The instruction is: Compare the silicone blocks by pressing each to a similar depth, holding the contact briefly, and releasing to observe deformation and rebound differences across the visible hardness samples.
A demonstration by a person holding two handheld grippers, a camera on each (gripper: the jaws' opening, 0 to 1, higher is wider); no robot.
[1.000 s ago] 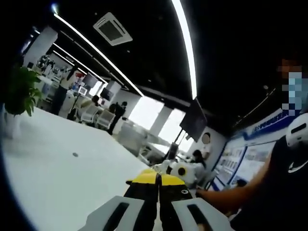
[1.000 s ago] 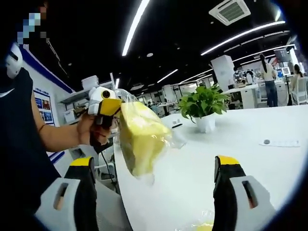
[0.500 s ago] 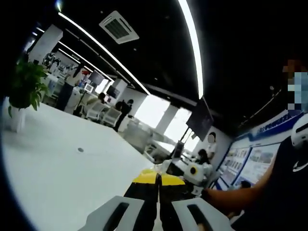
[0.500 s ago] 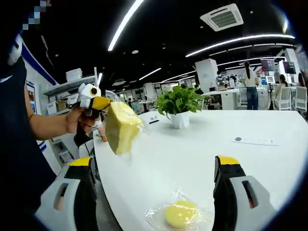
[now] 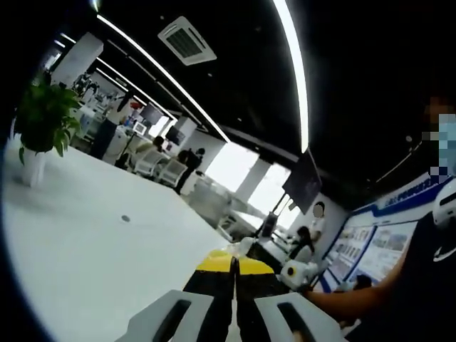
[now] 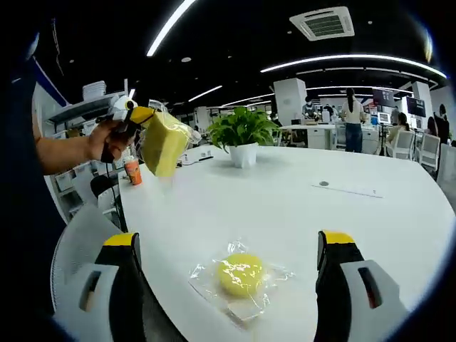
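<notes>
1. No brand name or label can be read; the blue-edged wall panels (image 5: pixel 370 246) at the far right of the left gripper view carry print too small to make out.
2. In the right gripper view, the left gripper (image 6: pixel 142 114), held up at far left in a person's hand (image 6: pixel 103 140), is clamped on a yellow silicone block in clear wrap (image 6: pixel 164 142), lifted clear of the white table (image 6: pixel 285 206). In its own view its yellow-tipped jaws sit pressed together.
3. The right gripper (image 6: pixel 231 246) stands wide open, its two yellow-tipped jaws rising on either side of a round yellow silicone block (image 6: pixel 240 274) that lies in a crinkled clear bag on the near part of the table, touching neither jaw.
4. A potted green plant (image 6: pixel 242 135) in a white pot stands farther back on the table, with a small orange cup (image 6: pixel 132 171) at the far left edge and a flat white strip (image 6: pixel 345 189) to the right.
5. Office desks, chairs and standing people fill the background beneath long ceiling lights (image 5: pixel 296 71) and an air vent (image 6: pixel 323 23).
</notes>
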